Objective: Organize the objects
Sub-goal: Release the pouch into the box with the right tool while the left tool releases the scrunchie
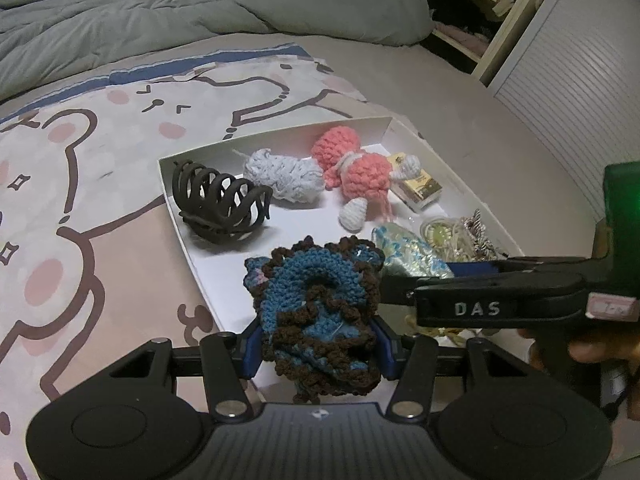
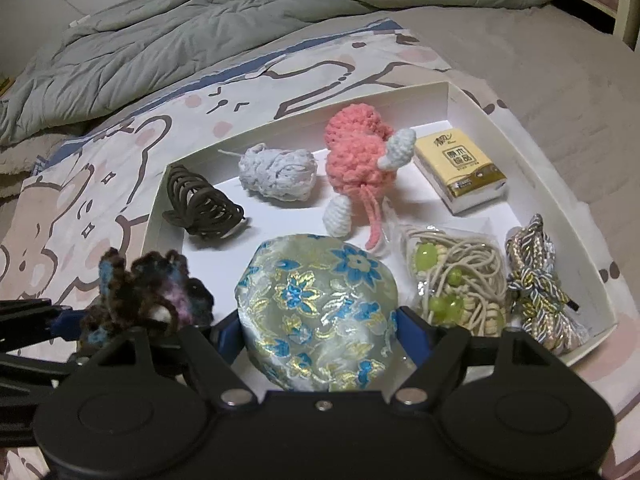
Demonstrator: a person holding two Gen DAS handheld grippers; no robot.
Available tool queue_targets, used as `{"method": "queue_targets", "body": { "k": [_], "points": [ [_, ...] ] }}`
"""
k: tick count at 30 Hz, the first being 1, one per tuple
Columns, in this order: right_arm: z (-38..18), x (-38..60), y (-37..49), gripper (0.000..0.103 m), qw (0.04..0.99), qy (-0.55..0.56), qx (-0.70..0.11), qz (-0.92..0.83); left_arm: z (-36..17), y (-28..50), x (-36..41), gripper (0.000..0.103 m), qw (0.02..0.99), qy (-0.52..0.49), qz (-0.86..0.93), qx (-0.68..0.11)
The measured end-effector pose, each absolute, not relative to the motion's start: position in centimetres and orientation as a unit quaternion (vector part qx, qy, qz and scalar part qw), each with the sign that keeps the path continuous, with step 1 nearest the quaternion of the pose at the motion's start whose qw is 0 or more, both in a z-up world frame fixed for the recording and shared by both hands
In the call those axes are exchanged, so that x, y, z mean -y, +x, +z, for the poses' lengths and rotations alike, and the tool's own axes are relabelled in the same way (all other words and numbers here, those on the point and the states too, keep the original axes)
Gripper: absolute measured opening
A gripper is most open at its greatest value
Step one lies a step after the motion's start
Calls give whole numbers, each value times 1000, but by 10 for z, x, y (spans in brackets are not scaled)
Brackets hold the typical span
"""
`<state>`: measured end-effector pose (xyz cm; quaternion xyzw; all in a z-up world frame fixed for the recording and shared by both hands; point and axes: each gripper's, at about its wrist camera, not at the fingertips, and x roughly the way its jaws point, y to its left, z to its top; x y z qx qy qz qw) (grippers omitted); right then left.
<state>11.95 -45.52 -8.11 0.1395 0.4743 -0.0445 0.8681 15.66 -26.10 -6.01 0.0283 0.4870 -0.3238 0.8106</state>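
My left gripper [image 1: 320, 344] is shut on a blue and brown crochet scrunchie [image 1: 320, 304], held over the near left corner of a white box [image 1: 276, 138]. The same scrunchie [image 2: 148, 292] shows at the left of the right wrist view. My right gripper [image 2: 318, 332] is shut on a round brocade pouch [image 2: 316, 308], silver with blue flowers, low over the box's [image 2: 304, 114] front middle. From the left wrist view the pouch [image 1: 408, 256] shows beyond the scrunchie, with the right gripper's fingers [image 1: 500, 280] reaching in from the right.
In the box lie a dark hair claw [image 2: 200, 208], a grey yarn ball [image 2: 276, 174], a pink crochet doll [image 2: 356, 156], a tissue pack [image 2: 460, 170], beaded cords [image 2: 452, 280] and a braided cord [image 2: 532, 276]. The box sits on a patterned bed sheet [image 1: 100, 200]; a grey duvet [image 1: 160, 8] lies behind.
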Motion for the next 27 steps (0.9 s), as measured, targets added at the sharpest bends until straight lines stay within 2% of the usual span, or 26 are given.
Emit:
{"method": "queue_targets", "body": {
  "k": [1,3,6,10,27],
  "points": [
    [-81,455,119,79,868,141,-474,-44,-61,157,261,56,810,29,-322,-489],
    [-80,456,118,79,868,144,-474,-40,-63,157,260,68,805,30,-322,-497],
    [-77,455,117,83,864,143,-481,-34,-64,157,260,77,802,39,-324,-501],
    [-68,451,114,91,871,136,-470,-32,-65,157,258,78,800,44,-322,-504],
    [-46,441,108,94,888,101,-446,-45,-44,156,243,79,825,49,-304,-474]
  ]
}}
